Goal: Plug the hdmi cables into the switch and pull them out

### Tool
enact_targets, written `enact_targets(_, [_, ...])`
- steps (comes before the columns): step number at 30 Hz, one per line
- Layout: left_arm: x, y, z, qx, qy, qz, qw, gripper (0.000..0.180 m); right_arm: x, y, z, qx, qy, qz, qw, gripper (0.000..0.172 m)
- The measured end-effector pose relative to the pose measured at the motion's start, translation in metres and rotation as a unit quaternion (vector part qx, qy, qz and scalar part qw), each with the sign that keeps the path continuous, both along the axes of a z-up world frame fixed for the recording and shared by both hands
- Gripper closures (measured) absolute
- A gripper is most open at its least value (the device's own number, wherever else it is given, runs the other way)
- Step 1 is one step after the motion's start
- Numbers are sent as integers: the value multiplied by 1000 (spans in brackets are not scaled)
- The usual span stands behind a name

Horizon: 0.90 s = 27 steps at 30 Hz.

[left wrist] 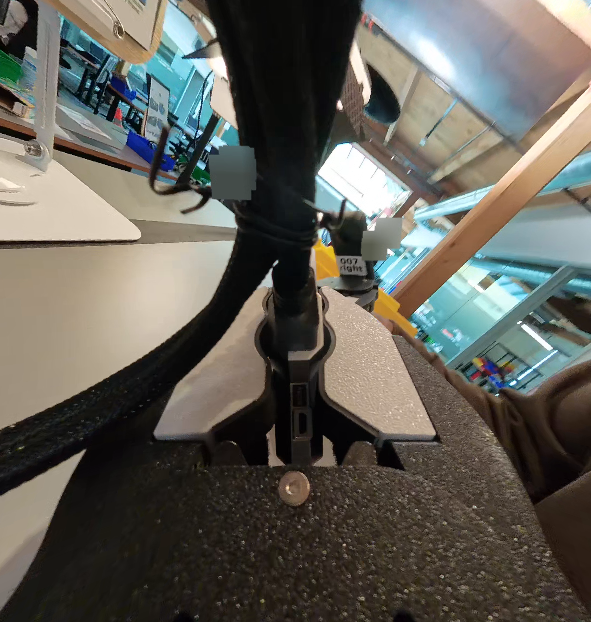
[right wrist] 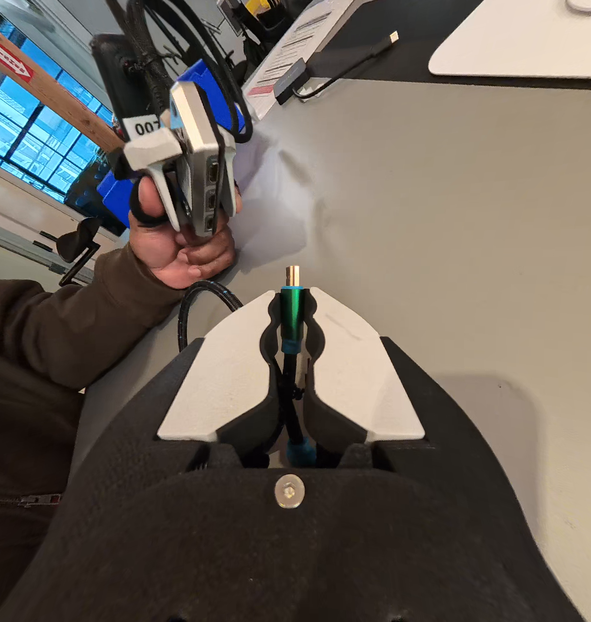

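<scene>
Plug [right wrist: 291, 316]: a green metallic barrel with a blue collar at each end and a gold, flat-sided tip that sticks out beyond the jaws; it lies lengthwise in the wavy black channel between the pads.
Right gripper [right wrist: 291, 296]: its jaws are closed on the plug's barrel, with the black pads pressing on both sides; the fingers [right wrist: 351, 363] are white, faceted and grainy.
Cable [right wrist: 199, 303]: black braid flecked with blue, running back between the jaws and looping out to their left onto the worktop.
Hub [right wrist: 203, 161]: a slim grey metal box with a row of small rectangular ports along one narrow edge, up and to the left of the right jaws.
Left gripper [left wrist: 295, 303]: its jaws clamp the hub's two broad faces; a hand [right wrist: 186, 249] in a brown sleeve holds it.
Sleeved lead [left wrist: 290, 279]: thick, woven and black, leaving the hub's far end beyond the left jaws and bound with thin cord to a bundle.
Worktop [right wrist: 455, 235]: smooth, matt grey, bare ahead of the right jaws.
Mat [right wrist: 523, 43]: white with rounded corners, far ahead to the right.
</scene>
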<state>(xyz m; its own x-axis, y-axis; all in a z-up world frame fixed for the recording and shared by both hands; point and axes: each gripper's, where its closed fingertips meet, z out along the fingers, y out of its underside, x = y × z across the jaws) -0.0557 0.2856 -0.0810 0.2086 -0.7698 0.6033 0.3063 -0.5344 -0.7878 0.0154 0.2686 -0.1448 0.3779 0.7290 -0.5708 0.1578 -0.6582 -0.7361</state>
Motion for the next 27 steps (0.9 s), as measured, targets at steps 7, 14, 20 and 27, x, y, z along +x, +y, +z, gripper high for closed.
enact_targets(7, [-5,4,2,-9,-25,12,1000,157,-2,1,-4,6,-17,0,1000,159])
enact_targets(14, [5,1,-5,5,17,15,1000,156,-6,0,-8,15,-36,7,999,159])
enact_targets(20, [2,5,-5,-5,8,20,1000,157,-2,-1,30,53,4,-2,999,160])
enact_targets(27, [-2,8,-4,-25,-12,15,1000,156,94,-46,181,193,42,-108,974,160])
